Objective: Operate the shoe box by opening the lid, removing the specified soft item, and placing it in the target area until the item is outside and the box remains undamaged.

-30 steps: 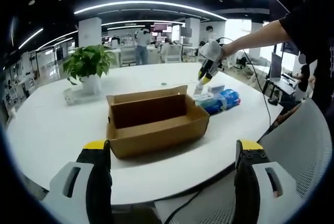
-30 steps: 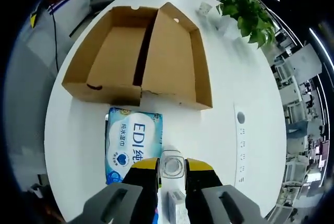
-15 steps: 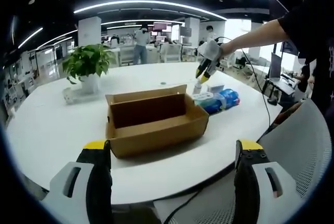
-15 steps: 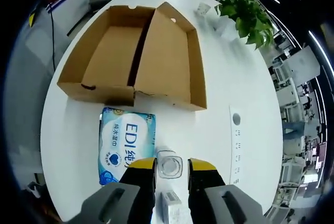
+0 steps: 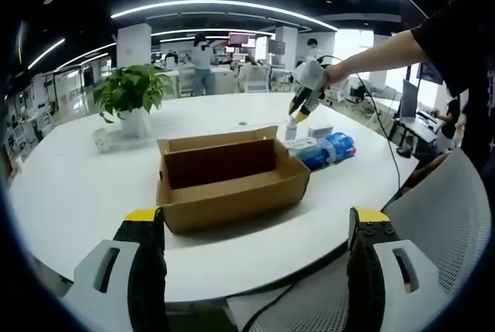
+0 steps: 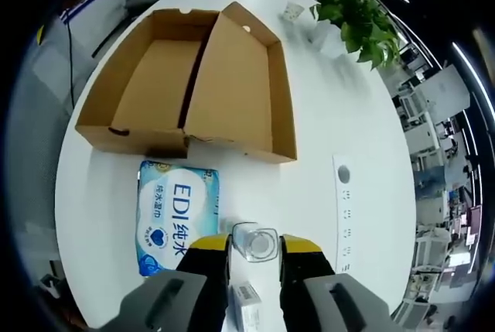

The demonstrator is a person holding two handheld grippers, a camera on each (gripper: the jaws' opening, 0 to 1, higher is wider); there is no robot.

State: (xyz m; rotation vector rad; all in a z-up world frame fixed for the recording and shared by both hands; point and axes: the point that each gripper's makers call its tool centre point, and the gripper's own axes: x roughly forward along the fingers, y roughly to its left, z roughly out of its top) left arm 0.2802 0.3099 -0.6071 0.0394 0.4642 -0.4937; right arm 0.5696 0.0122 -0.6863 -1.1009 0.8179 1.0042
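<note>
White round table point(image 6: 325, 138) in an open office. Brown cardboard box point(image 6: 186, 84) lies open, lid flat beside it. Soft blue wipes pack point(image 6: 174, 216) sits just outside, long axis pointing at the box. Left gripper point(image 5: 255, 270) spread wide, holding nothing; right gripper point(image 6: 255, 248) slightly parted over a clear cup point(image 6: 255, 241).
</note>
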